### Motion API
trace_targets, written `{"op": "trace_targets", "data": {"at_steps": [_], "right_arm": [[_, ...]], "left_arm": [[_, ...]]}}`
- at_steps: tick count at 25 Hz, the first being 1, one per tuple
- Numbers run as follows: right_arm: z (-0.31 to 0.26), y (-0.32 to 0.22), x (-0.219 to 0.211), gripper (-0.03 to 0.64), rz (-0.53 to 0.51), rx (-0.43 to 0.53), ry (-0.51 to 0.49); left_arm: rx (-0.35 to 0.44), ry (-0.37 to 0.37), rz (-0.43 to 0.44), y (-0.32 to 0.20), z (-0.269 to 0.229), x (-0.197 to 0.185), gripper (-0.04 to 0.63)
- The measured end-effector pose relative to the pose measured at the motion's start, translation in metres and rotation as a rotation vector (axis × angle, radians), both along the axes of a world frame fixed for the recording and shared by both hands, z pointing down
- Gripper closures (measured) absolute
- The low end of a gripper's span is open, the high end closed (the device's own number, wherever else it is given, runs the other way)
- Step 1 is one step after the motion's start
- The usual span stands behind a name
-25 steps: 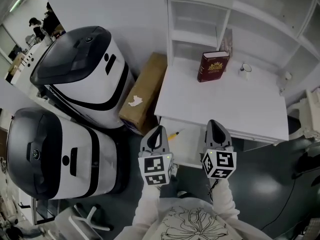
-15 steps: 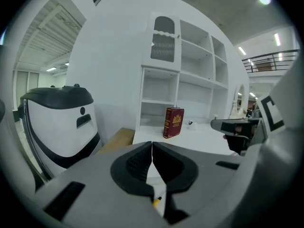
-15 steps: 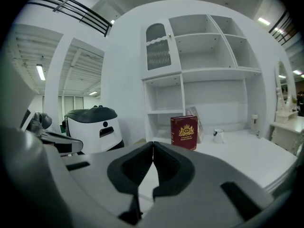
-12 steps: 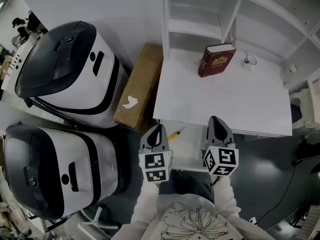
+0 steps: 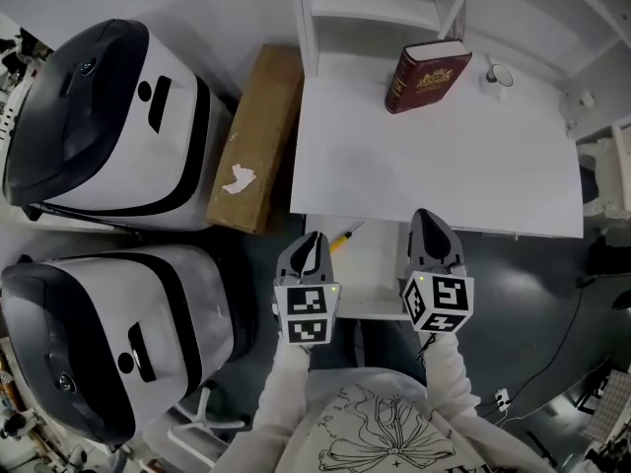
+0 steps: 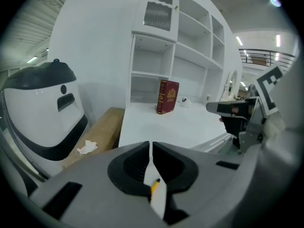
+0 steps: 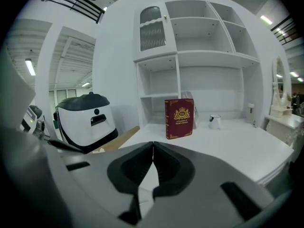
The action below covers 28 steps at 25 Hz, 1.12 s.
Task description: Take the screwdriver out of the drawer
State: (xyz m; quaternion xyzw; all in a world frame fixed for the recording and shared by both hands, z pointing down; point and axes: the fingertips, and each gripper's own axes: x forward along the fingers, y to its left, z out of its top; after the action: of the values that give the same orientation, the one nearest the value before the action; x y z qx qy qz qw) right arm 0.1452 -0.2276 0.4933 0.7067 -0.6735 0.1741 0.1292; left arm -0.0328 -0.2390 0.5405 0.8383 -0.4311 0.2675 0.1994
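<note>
A yellow-handled screwdriver [image 5: 342,236] lies at the left end of the open white drawer [image 5: 373,276], under the desk's front edge. My left gripper [image 5: 313,241] hovers just left of it, jaws shut and empty. In the left gripper view the screwdriver [image 6: 155,185] shows through the slit below the closed left gripper [image 6: 151,147]. My right gripper [image 5: 426,221] hangs over the drawer's right part, also shut with nothing in it. In the right gripper view its tips [image 7: 153,145] meet, pointing toward the desk.
On the white desk [image 5: 444,166] stand a red book [image 5: 426,75] and a small white cup [image 5: 499,75], with shelves behind. A brown cardboard box [image 5: 254,141] leans at the desk's left. Two large white-and-black machines [image 5: 99,116] [image 5: 108,333] fill the floor at left.
Both grippers have sunk toward the open drawer, staying shut. The head view has shifted, so the desk and the machines sit higher in the picture.
</note>
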Motion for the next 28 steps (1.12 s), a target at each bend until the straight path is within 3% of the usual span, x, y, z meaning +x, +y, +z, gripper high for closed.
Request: {"op": "trace_targets", "data": {"at_steps": [13, 16, 22, 28], "right_arm": [[0.049, -0.014, 0.006, 0.614, -0.044, -0.088, -0.035], [0.059, -0.018, 0.012, 0.614, -0.041, -0.104, -0.037], [0.078, -0.018, 0.019, 0.614, -0.025, -0.132, -0.045], [0.093, -0.019, 0.024, 0.614, -0.005, -0.154, -0.05]], "left_arm": [[-0.197, -0.144, 0.175, 0.015, 0.097, 0.03, 0.584], [-0.238, -0.16, 0.206, 0.015, 0.118, 0.037, 0.508], [-0.288, -0.22, 0.27, 0.017, 0.157, 0.041, 0.502], [-0.331, -0.307, 0.393, 0.022, 0.203, 0.053, 0.471]]}}
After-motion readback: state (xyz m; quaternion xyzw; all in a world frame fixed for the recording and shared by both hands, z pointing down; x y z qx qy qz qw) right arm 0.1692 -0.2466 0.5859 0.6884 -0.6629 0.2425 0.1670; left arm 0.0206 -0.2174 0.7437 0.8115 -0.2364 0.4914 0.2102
